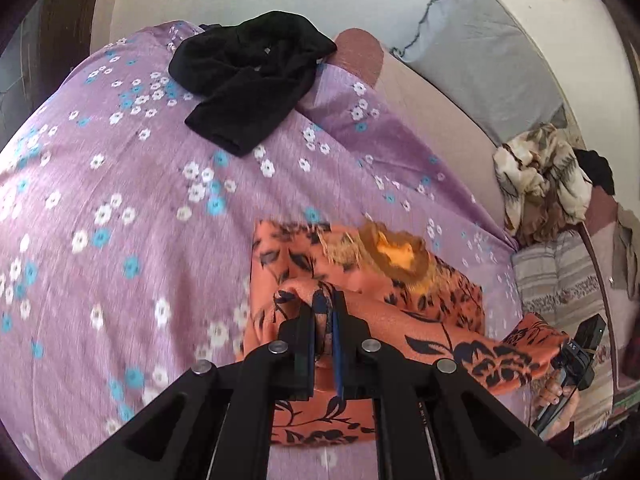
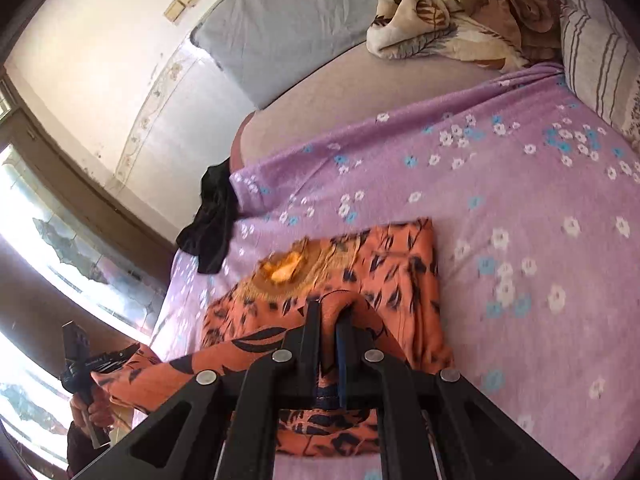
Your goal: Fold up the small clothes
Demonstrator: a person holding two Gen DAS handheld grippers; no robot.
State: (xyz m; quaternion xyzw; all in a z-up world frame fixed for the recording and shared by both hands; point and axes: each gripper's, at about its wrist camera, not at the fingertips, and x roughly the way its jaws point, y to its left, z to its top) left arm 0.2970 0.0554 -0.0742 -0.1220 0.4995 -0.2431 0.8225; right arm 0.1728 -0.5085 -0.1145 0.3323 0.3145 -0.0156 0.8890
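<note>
An orange garment with a dark leaf print (image 1: 400,292) lies partly folded on the purple flowered bedsheet (image 1: 120,200); its brown embroidered neckline faces up. My left gripper (image 1: 324,300) is shut on the garment's near edge and lifts it. My right gripper (image 2: 330,312) is shut on the same edge further along, seen in the right wrist view over the garment (image 2: 400,264). The lifted edge stretches between both grippers. The right gripper also shows at the left wrist view's right edge (image 1: 576,356).
A black garment (image 1: 252,76) lies crumpled at the far end of the sheet. A cream and brown blanket (image 2: 452,12) is heaped by a grey mattress (image 2: 288,28) against the wall. A striped cushion (image 2: 600,52) sits at the bed's corner.
</note>
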